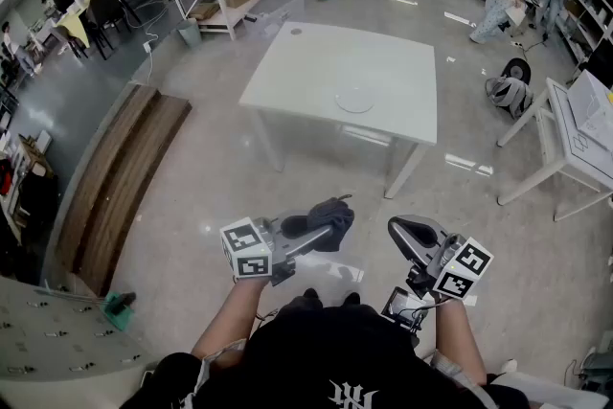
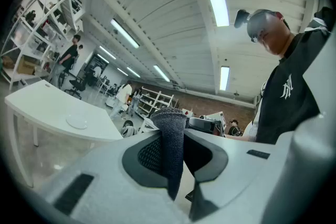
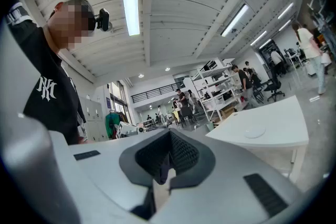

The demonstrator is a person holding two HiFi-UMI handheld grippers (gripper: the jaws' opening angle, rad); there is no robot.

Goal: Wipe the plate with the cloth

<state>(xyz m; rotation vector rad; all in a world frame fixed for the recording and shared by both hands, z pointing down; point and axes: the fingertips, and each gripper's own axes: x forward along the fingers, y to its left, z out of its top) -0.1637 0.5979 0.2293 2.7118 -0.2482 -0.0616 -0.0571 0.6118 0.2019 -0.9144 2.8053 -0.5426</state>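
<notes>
Where the head view reaches furthest left, a long wooden step (image 1: 124, 172) lies on the grey floor. Next comes the left tongs (image 1: 324, 231), held level in front of the person's body and pinching a dark knitted cloth (image 1: 335, 211). In the left gripper view the cloth (image 2: 171, 139) stands as an upright fold clamped between the two pads, its rounded top rising above them. Ahead, well apart from both hands, a white tabletop (image 1: 316, 62) carries a pale round plate (image 1: 355, 101) near its near edge. The plate lies flat with nothing touching it. To the right of the cloth, the right tongs (image 1: 410, 233) is also held level, with its pads pressed together on nothing. Further right stands another white table (image 1: 575, 134).
</notes>
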